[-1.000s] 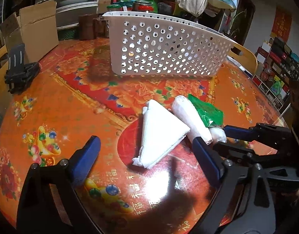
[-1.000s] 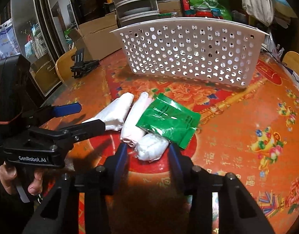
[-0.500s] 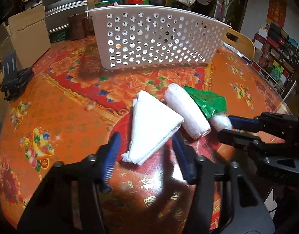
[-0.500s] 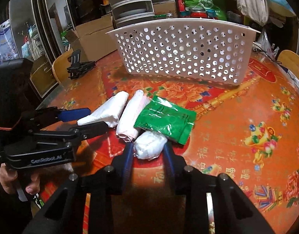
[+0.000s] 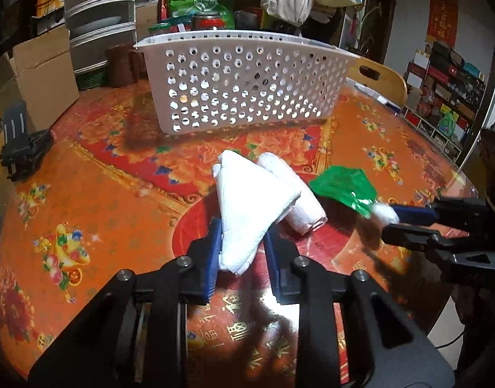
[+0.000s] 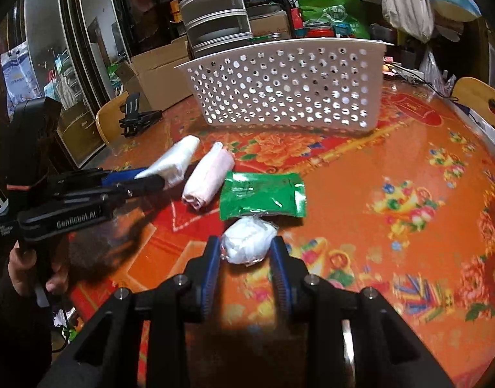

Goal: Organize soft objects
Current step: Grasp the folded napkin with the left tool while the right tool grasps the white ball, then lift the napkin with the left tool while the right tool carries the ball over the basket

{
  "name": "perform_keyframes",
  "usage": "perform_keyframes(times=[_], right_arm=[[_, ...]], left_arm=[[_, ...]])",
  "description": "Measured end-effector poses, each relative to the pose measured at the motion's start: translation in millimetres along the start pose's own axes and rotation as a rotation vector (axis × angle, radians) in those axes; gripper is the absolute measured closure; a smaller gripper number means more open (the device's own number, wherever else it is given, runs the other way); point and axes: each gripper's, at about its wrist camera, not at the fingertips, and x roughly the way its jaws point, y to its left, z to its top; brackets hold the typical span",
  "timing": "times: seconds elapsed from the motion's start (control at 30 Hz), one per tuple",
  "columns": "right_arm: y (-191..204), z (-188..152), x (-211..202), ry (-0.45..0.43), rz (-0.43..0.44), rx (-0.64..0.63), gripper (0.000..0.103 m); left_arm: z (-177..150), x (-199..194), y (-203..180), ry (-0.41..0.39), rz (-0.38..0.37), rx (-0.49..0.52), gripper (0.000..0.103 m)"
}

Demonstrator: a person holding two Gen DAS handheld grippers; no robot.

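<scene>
My left claw (image 5: 242,242) is closing, its blue pads already pressed against the near corner of the folded white cloth (image 5: 250,207), which looks raised off the tabletop (image 5: 85,200) at that end; the cloth's far edge leans on the pale rolled towel (image 5: 299,200) just beside it; my right claw (image 6: 245,253) is clenched on the small white bundle (image 6: 249,244), the pads squeezing it from both sides, though from this angle I cannot quite tell whether the bundle rests on the cloth-covered surface or hangs just clear of it; the green packet (image 6: 263,197) lies flat just beyond the bundle, apparently touching it at its near edge, with the rolled towel to its left; in the right wrist view I see the left claw from the side, gripped by a hand (image 6: 30,271) at the lower left, its fingers holding the white cloth; the white perforated basket (image 5: 247,87) stands farther back on the orange patterned tabletop, well apart from all four soft items; a black stand (image 5: 19,148) sits at the far left edge; cardboard boxes (image 5: 43,77) sit behind it.
</scene>
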Motion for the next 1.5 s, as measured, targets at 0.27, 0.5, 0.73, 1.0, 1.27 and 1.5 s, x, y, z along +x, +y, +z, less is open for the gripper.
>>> perform_keyframes(times=[0.27, 0.5, 0.73, 1.0, 1.27, 1.5], right_arm=[[-7.9, -13.5, -17.7, -0.023, -0.016, 0.027, 0.072], [-5.2, -13.2, -41.8, -0.077, -0.037, 0.014, 0.072], [4.3, -2.5, -58.8, -0.131, -0.043, -0.007, 0.072], [13.8, 15.7, -60.9, -0.150, -0.070, -0.034, 0.072], [13.4, 37.2, -64.9, -0.171, -0.105, -0.040, 0.072], [7.6, 59.8, -67.9, -0.180, -0.125, -0.053, 0.072]], left_arm=[[-5.8, -14.7, -4.9, -0.046, 0.027, 0.004, 0.080], [-9.4, -23.3, -6.1, -0.066, 0.010, -0.046, 0.080], [-6.8, -34.5, -13.8, -0.092, -0.001, -0.053, 0.080], [2.4, -49.3, -18.3, -0.121, 0.005, -0.056, 0.080], [18.4, -68.4, -19.3, -0.158, 0.017, -0.046, 0.080], [33.7, -78.8, -23.4, -0.172, 0.033, -0.034, 0.080]])
